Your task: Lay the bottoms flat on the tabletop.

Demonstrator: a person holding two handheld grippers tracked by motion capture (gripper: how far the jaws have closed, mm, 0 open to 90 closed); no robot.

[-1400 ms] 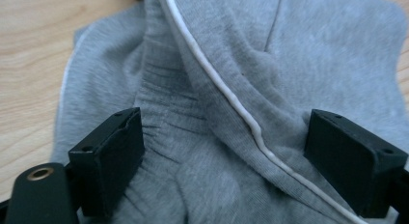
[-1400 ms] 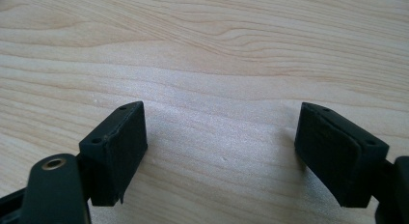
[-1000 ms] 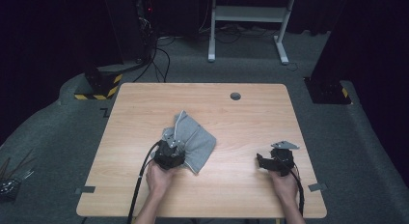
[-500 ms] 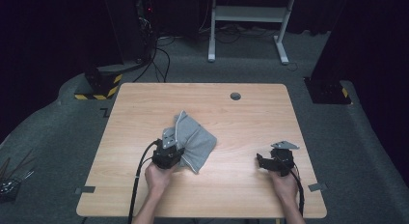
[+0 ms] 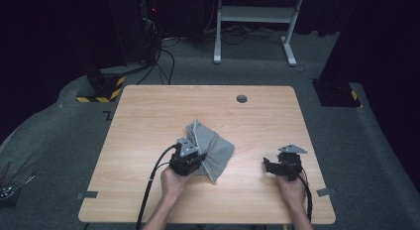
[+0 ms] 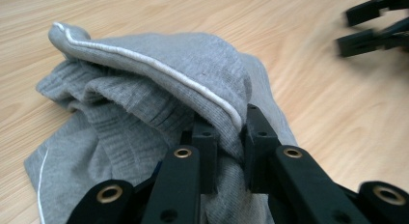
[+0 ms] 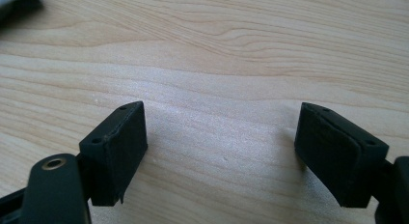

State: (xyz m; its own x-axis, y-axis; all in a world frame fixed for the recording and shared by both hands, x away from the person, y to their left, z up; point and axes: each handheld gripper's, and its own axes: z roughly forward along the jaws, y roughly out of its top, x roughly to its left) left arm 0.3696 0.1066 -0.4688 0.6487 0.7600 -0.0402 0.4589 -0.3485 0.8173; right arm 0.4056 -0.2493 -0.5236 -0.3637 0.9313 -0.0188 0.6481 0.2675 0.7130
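The left gripper (image 6: pixel 226 137) has just been closing, and its jaws are now pinched on a hemmed fold of the grey knit garment (image 6: pixel 144 108) with cloth squeezed between the pads. In the high view that garment (image 5: pixel 215 148) lies crumpled near the middle of the wooden table (image 5: pixel 148 116), a little toward the near edge, with the left gripper (image 5: pixel 190 158) at its near-left corner. Off to the right, well apart from the cloth, the right gripper (image 5: pixel 270 166) sits low over bare wood, jaws spread wide and holding nothing; the right gripper view shows only wood grain between its pads (image 7: pixel 118 147).

The risk: the grip looks like a thin bite on the hem alone. Lift fast and the fold may slide out, or the layers bunched beneath could drag along and tangle. With nothing pinning the far side, the whole garment may just slide across the table.
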